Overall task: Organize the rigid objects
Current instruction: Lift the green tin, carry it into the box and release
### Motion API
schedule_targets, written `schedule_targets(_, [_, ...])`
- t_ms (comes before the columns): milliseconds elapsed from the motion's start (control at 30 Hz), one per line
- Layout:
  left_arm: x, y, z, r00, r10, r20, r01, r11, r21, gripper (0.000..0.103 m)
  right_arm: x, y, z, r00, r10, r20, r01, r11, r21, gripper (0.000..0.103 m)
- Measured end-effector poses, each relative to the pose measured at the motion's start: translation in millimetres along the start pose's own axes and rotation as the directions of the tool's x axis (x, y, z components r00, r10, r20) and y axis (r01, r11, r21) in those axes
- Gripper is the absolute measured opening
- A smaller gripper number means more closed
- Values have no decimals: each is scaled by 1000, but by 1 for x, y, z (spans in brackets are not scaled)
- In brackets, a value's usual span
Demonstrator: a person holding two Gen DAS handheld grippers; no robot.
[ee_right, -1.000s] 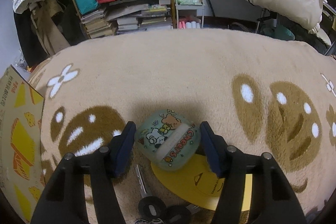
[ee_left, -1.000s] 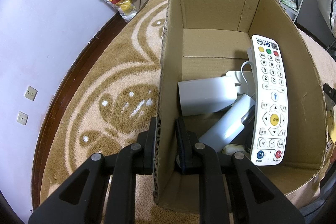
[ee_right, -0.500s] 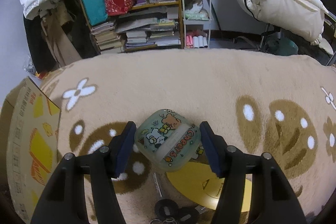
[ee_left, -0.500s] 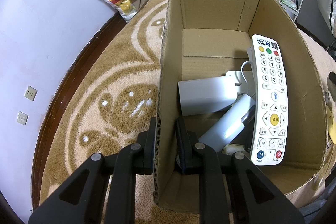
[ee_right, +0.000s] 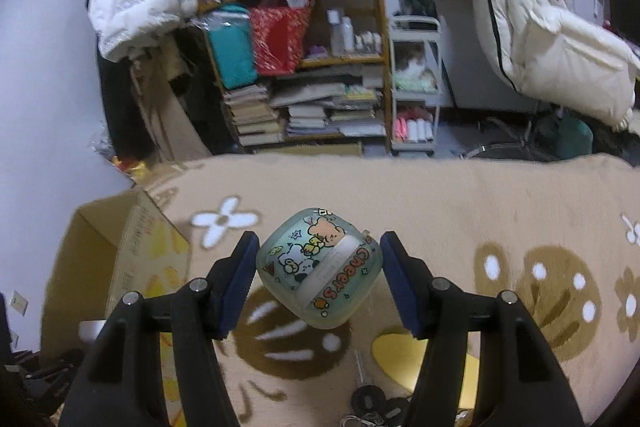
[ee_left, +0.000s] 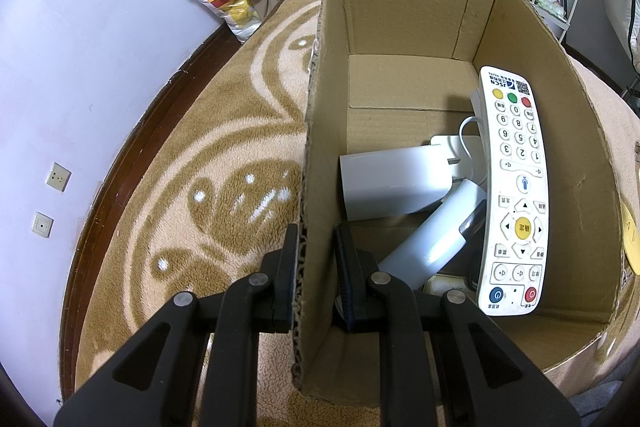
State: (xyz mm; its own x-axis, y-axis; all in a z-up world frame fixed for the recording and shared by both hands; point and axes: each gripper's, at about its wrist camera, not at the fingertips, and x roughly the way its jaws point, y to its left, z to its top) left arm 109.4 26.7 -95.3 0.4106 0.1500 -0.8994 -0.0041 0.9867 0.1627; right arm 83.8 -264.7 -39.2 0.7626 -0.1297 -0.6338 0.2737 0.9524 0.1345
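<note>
My left gripper (ee_left: 316, 267) pinches the cardboard box (ee_left: 400, 27) wall; open floor shows inside beyond the remote (ee_left: 514, 187). My right gripper (ee_right: 318, 279) clamps the cartoon case (ee_right: 320, 267) above the plush blanket (ee_right: 440, 195), the box's rim at left.

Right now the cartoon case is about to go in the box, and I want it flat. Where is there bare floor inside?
Bare cardboard lies at the box far end, beyond the white adapter. The near right is crowded by the remote and a white cylinder.
</note>
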Motion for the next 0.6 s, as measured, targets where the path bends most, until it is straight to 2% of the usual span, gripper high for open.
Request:
schedule_targets(333, [0,0,0,1000,0,0,0,1000,1,17,-36,43,9,990,121,72,-115,990,-76,66])
schedule_targets(600, [0,0,0,1000,0,0,0,1000,1,17,-51,73,7,976,202,79,-192,974,-123,66])
